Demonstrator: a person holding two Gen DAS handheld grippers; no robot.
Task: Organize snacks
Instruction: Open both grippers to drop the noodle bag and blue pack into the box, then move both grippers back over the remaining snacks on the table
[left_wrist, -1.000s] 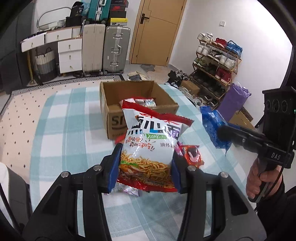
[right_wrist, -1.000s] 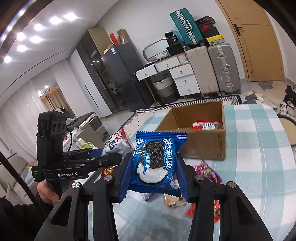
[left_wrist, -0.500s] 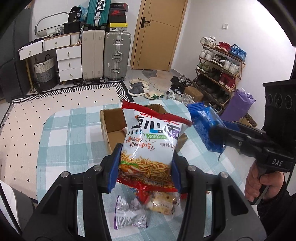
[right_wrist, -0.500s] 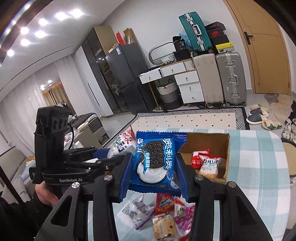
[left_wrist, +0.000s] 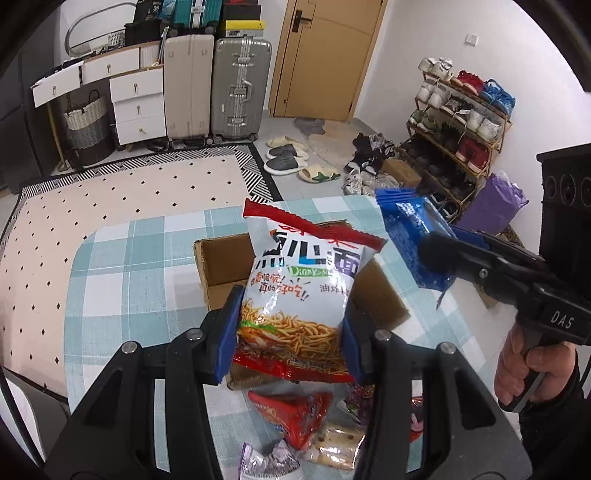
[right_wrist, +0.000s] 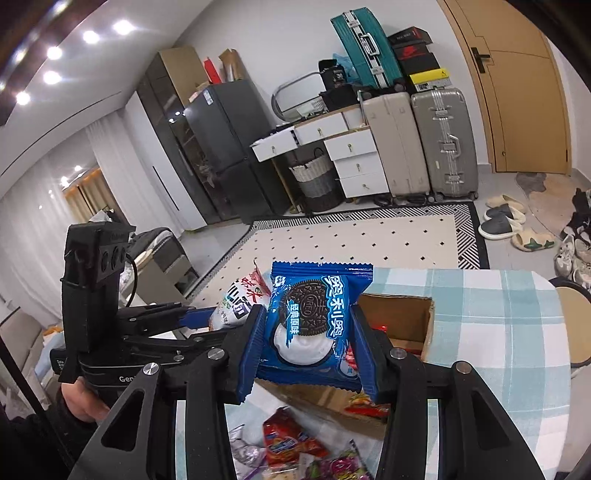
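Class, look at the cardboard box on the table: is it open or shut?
Open: the box shows its bare inner walls from above, with no lid or flaps over them.

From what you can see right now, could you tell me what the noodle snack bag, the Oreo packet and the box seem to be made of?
Noodle snack bag: likely glossy plastic film; it shows glare, creases and crimped red ends.
Oreo packet: apparently shiny blue plastic wrapper, with highlights and a serrated top seal.
Box: looks like matte brown corrugated cardboard, with raw-edged flaps and a dull surface.
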